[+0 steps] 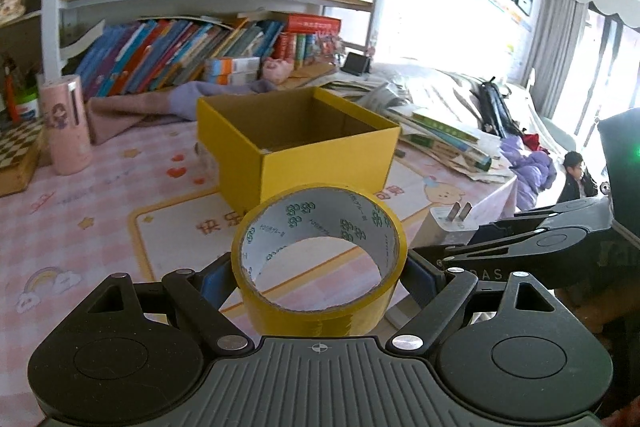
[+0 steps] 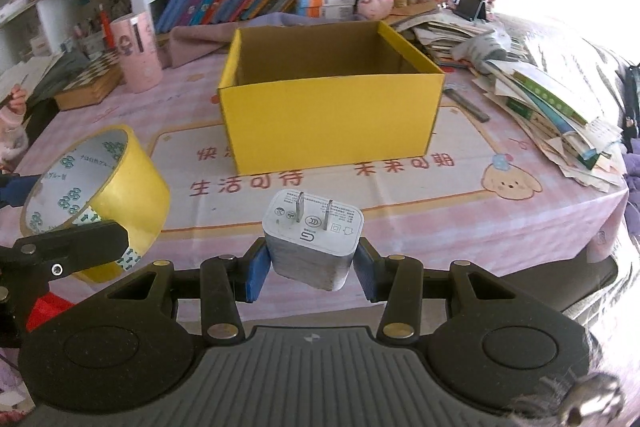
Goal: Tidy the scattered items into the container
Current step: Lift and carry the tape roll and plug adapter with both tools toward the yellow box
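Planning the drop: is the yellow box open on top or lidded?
Open. The yellow box has no lid; both wrist views look past its rim onto bare brown inner walls. Its floor is mostly hidden.

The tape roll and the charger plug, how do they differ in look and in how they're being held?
The tape roll is a yellow hollow ring; the charger plug is a solid white block with two metal prongs. The tape roll sits in the left gripper, jaws spread wide; the charger plug sits in the right gripper, jaws set narrow. Both are clamped and held in front of the yellow box.
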Motion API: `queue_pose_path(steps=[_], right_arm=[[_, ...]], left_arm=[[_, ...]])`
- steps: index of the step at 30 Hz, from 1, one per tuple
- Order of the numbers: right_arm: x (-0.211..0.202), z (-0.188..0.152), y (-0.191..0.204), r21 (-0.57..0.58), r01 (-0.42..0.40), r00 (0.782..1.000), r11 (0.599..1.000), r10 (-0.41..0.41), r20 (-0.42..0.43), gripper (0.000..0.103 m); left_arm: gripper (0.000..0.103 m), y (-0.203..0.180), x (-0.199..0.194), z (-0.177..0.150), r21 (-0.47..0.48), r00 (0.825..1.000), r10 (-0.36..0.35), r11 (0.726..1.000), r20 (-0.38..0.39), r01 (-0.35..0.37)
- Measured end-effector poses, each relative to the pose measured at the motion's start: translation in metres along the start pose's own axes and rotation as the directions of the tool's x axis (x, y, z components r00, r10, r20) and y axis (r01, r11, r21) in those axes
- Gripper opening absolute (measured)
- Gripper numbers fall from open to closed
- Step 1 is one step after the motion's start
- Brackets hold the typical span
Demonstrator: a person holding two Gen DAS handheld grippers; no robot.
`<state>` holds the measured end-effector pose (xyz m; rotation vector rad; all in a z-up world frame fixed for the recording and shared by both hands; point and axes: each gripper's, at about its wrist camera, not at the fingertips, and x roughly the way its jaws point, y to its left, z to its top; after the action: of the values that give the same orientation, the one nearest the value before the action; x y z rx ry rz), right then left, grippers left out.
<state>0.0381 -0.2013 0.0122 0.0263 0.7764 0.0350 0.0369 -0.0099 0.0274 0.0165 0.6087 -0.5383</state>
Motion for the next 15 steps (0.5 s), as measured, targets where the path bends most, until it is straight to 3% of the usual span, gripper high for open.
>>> queue_pose_path(steps=[15], right_arm=[[0.013, 0.012, -0.018, -0.004, 0.009, 1.000, 1.000, -0.009, -0.018, 0.043]], left_arm=[[0.087, -0.011, 0.023, 0.014, 0.009, 1.000, -0.026, 1.000, -0.005, 0.026]])
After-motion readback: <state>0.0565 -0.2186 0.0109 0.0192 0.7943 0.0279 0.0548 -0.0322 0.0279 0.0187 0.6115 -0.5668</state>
